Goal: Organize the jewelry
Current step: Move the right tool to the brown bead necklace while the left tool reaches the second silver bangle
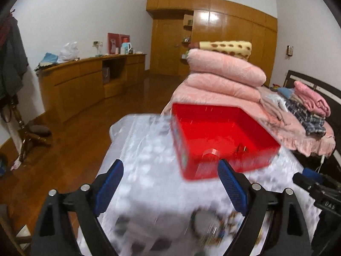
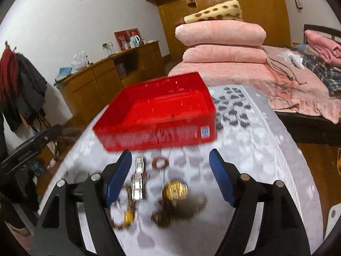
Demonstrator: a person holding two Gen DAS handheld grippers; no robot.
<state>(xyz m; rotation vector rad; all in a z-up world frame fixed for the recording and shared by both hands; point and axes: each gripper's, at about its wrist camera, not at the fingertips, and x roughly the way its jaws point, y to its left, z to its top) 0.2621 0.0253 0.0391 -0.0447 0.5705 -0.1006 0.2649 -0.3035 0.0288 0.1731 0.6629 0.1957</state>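
Both tongs wide, nothing held; jewelry smeared by motion blur.

Right tongs (image 2: pixel 169 170) stand spread above a heap on the patterned tablecloth (image 2: pixel 255 149): a silver link bracelet (image 2: pixel 139 178), a gold ball (image 2: pixel 175 190), a brown ring (image 2: pixel 159 163) and beads too blurred to identify. Beyond the tips sits the red tray (image 2: pixel 157 113). Left tongs (image 1: pixel 170 183) are equally spread, a blurred beaded bracelet (image 1: pixel 204 224) low between the fingers, the tray (image 1: pixel 219 136) ahead holding small indistinct pieces.

Left tool (image 1: pixel 170 183) and right tool (image 2: pixel 170 175) both spread wide, apparently holding nothing
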